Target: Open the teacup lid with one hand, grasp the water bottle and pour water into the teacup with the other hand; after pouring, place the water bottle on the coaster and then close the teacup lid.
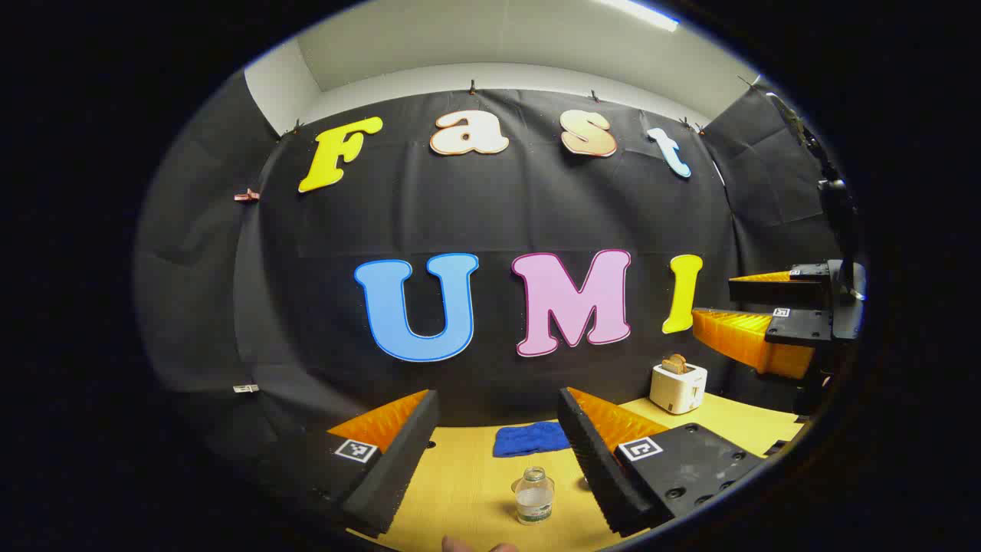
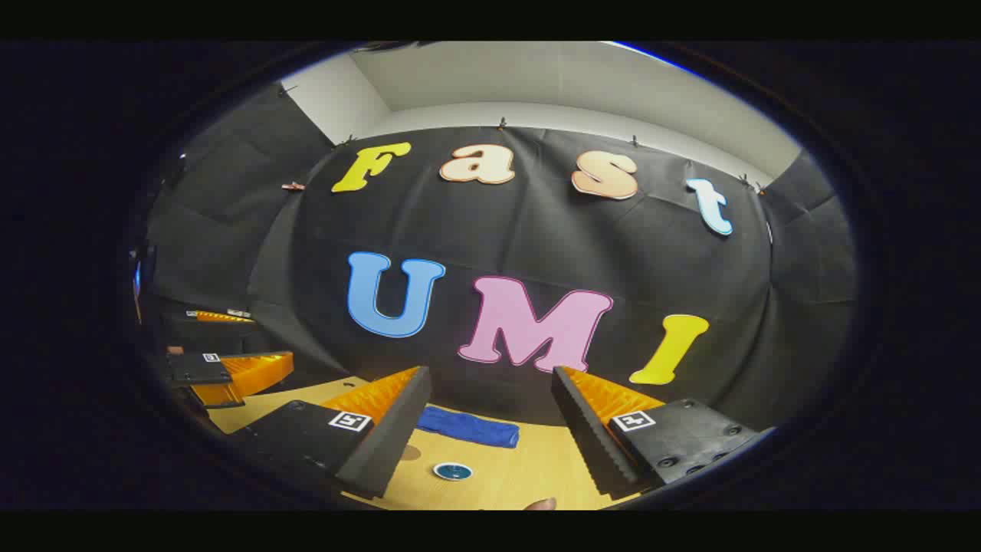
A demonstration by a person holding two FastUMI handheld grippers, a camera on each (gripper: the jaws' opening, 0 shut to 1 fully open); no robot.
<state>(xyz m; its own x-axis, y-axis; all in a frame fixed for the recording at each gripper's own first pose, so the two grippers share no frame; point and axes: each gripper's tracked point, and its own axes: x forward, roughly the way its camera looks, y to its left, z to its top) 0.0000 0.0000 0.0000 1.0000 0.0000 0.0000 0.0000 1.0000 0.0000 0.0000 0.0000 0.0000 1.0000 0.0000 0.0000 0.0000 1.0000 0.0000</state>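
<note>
We are holding our left claw (image 1: 498, 437) wide open, high above the yellow wooden table (image 1: 460, 491), gripping nothing. The small clear plastic water bottle (image 1: 533, 496) is standing upright below it, easy to reach. Our right claw (image 2: 490, 429) is hanging open too, over the round blue coaster (image 2: 452, 471), near the folded blue cloth (image 2: 467, 426).

Both grippers, left gripper (image 1: 498, 452) and right gripper (image 2: 490, 433), have ridged wedge jaws, black screwed mounts, square tags
</note>
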